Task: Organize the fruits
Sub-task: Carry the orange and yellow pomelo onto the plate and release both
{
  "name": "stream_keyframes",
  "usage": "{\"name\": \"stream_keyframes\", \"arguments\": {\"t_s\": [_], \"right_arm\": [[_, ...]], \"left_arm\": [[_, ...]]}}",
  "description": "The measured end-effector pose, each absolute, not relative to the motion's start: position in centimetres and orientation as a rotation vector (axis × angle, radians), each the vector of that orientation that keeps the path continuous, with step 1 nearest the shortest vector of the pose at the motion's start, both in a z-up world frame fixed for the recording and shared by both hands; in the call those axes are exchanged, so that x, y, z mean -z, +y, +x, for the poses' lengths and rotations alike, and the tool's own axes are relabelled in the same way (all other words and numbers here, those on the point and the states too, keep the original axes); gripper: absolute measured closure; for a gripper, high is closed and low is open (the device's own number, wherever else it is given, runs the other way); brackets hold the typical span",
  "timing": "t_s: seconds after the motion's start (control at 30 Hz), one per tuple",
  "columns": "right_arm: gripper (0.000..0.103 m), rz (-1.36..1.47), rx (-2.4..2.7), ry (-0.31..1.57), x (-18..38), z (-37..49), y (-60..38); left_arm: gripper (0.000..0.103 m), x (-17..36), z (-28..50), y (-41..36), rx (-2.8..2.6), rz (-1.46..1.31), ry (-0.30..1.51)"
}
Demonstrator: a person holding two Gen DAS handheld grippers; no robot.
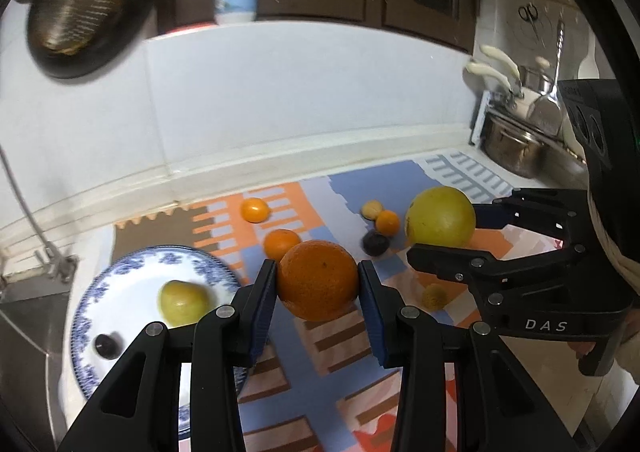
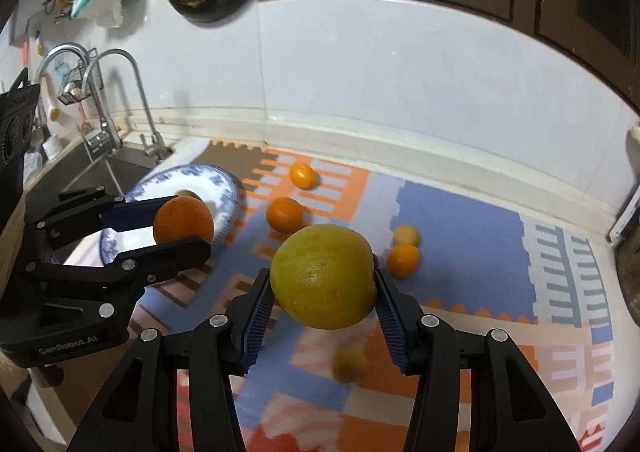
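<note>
My left gripper [image 1: 318, 284] is shut on a large orange [image 1: 318, 280], held above the patterned mat. To its right my right gripper [image 1: 440, 236] is shut on a big yellow-green citrus [image 1: 440, 217]. The right wrist view shows that citrus [image 2: 324, 276] clamped in the right gripper [image 2: 324, 288], with the left gripper [image 2: 180, 230] and its orange [image 2: 183, 221] at the left. A blue-and-white plate [image 1: 120, 276] at the left holds a yellow-green fruit [image 1: 182, 302] and a dark plum [image 1: 107, 345]. Several small oranges [image 1: 255, 209] lie on the mat.
A dark plum [image 1: 375, 244], a pale fruit [image 1: 371, 209] and a small yellow fruit [image 1: 434, 296] lie on the mat [image 1: 320, 372]. A sink with taps [image 2: 100, 124] is left of the plate [image 2: 228, 188]. Pots and utensils [image 1: 520, 132] stand at the back right.
</note>
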State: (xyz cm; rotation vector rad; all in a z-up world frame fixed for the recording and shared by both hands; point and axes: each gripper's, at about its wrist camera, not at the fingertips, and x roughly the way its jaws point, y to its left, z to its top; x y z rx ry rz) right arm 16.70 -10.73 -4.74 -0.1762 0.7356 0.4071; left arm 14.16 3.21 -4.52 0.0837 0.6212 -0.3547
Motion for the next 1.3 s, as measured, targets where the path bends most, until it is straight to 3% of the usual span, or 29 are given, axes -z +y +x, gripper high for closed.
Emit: {"name": "stream_keyframes", "arguments": {"t_s": [0.73,1.3], "right_arm": [[0.052,-0.159,-0.524,0.630,1.3,13.9,-2.4],[0.052,-0.197,-0.597,0.660,2.2,17.8,4.2]], "left_arm": [[0.064,1.4,10.0,12.1,0.182,0.031,0.538],[0.064,2.5,13.2,18.2,0.088,-0.001,0.594]]}}
